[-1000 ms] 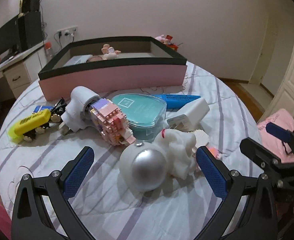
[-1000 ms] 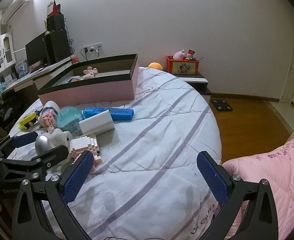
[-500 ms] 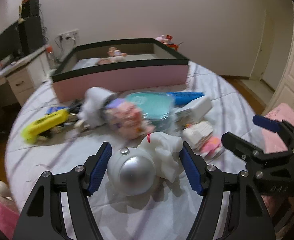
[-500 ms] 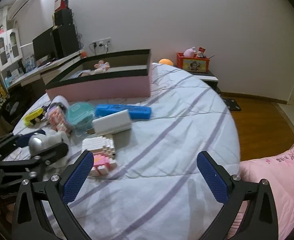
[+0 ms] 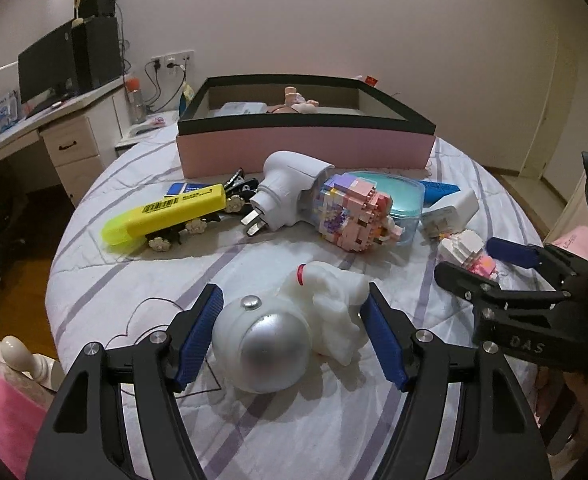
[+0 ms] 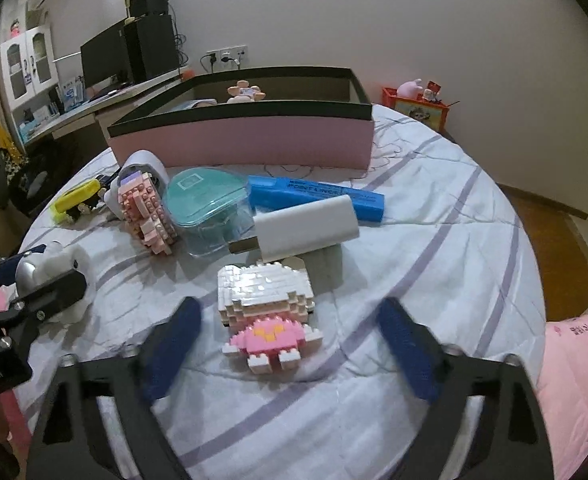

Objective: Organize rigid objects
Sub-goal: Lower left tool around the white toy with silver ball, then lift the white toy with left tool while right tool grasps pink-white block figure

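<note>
A white figurine with a silver dome lies on the striped bed. My left gripper is shut on the figurine, its blue pads pressing both sides. It also shows at the left of the right wrist view. My right gripper is open, its fingers on either side of a white and pink block figure without touching it. The pink box with a black rim stands at the back and holds a few items.
Between the grippers and the box lie a pink block model, a teal case, a white plug, a white charger, a blue pack and a yellow item. A desk stands at left.
My left gripper has closed in from wide open onto the white figurine. My right gripper has swung left and down so that its fingers flank the block figure.
</note>
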Tool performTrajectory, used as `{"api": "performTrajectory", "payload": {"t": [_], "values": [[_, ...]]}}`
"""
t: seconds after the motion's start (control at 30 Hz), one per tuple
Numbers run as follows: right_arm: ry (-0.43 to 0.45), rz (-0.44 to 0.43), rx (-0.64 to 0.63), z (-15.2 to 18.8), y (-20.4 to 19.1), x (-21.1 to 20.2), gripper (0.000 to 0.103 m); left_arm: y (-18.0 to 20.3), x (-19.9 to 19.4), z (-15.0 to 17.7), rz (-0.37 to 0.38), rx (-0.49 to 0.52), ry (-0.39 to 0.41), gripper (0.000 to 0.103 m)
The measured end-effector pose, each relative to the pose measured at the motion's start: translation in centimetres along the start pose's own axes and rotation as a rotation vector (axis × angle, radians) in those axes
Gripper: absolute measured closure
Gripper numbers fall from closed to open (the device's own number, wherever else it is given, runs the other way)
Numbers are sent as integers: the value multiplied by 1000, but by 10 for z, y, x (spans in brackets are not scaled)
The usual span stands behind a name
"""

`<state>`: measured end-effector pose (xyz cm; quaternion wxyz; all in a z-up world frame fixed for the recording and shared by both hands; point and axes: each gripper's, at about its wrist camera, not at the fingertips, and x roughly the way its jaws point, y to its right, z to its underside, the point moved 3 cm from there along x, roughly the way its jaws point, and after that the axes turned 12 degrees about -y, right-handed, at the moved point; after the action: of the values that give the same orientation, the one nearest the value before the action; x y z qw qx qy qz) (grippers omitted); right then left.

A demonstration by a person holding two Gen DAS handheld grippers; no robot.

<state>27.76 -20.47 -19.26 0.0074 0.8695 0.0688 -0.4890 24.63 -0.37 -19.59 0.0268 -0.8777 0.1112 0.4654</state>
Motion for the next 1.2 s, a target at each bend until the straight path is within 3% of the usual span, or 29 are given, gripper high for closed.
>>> {"api": "performTrajectory", "payload": {"t": [0.1, 0.2, 0.57, 0.87, 1.2], "values": [[-6, 20, -23, -1, -2, 2, 36, 2, 4, 1, 5, 3, -6, 31], [-3, -15, -57, 0, -7, -1, 56, 4, 3, 1, -5, 16, 7, 32], [55, -76, -41, 6, -16, -32, 57, 2, -32, -5, -9, 2, 91, 32], [181, -109, -59, -11, -32, -77, 56, 5, -63, -21, -63, -3, 183, 32], [339, -97, -101, -36, -52, -126, 56, 11, -116, -49, -123, -5, 353, 32]]}}
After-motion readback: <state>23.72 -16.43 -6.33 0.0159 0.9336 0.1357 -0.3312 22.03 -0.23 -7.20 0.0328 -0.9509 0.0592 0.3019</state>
